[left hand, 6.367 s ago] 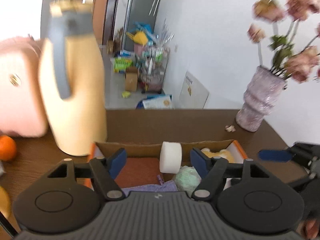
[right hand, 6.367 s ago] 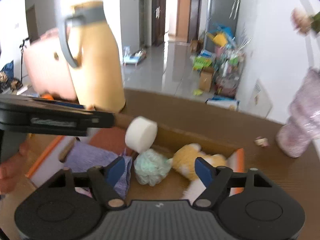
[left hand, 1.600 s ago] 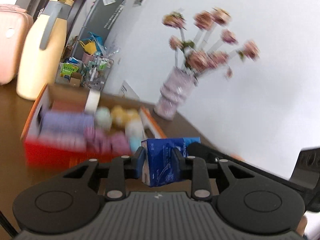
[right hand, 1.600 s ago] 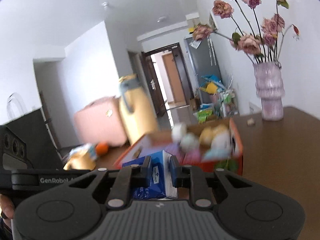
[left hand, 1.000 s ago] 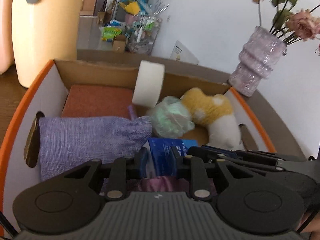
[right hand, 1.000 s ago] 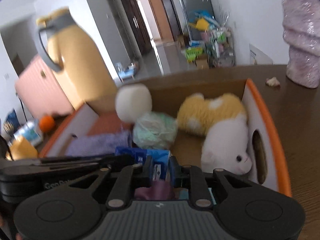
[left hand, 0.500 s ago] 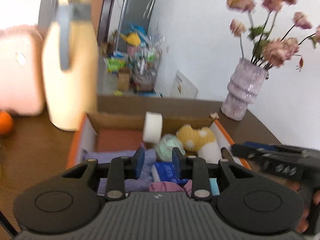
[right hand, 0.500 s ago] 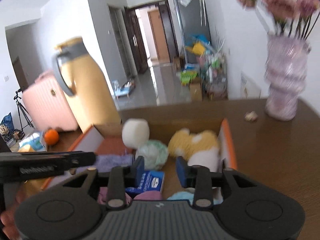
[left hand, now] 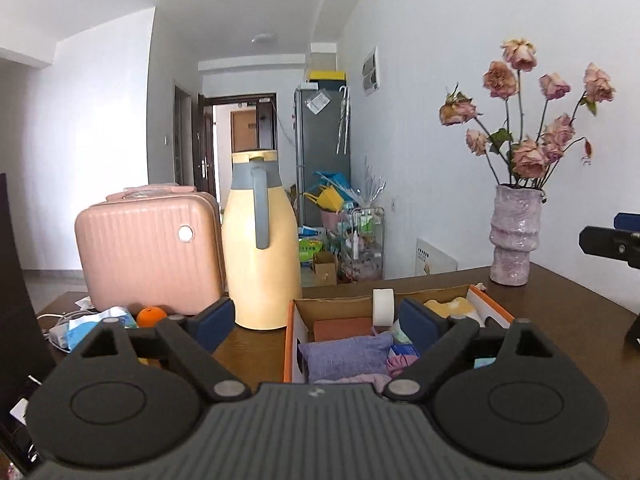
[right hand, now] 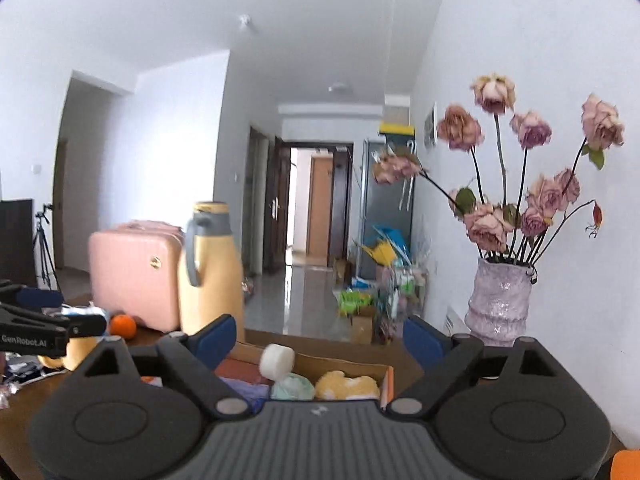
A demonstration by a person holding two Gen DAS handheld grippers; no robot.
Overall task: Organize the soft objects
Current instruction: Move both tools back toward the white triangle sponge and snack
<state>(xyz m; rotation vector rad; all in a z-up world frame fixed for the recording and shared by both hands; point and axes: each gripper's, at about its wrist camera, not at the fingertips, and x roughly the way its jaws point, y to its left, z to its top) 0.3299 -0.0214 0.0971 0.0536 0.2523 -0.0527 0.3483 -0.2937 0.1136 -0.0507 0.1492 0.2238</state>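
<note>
An orange-edged cardboard box [left hand: 291,336] stands on the brown table and holds soft things: a purple cloth pouch [left hand: 344,354], a white foam roll [left hand: 383,306], a mint puff [right hand: 292,389], a yellow plush [right hand: 347,387] and a blue tissue pack [left hand: 402,350]. My left gripper [left hand: 316,322] is open and empty, raised behind the box. My right gripper [right hand: 318,336] is open and empty, also pulled back above the box. The right gripper shows at the right edge of the left wrist view [left hand: 612,240].
A yellow thermos jug [left hand: 260,244] and a pink suitcase [left hand: 148,248] stand behind the box at the left. An orange [left hand: 151,316] and packets lie near them. A purple vase with dried roses [left hand: 514,236] stands at the back right of the table [left hand: 568,320].
Both grippers let go of the blue tissue pack, which now lies in the box. Both have opened wide and pulled back and up from the box.
</note>
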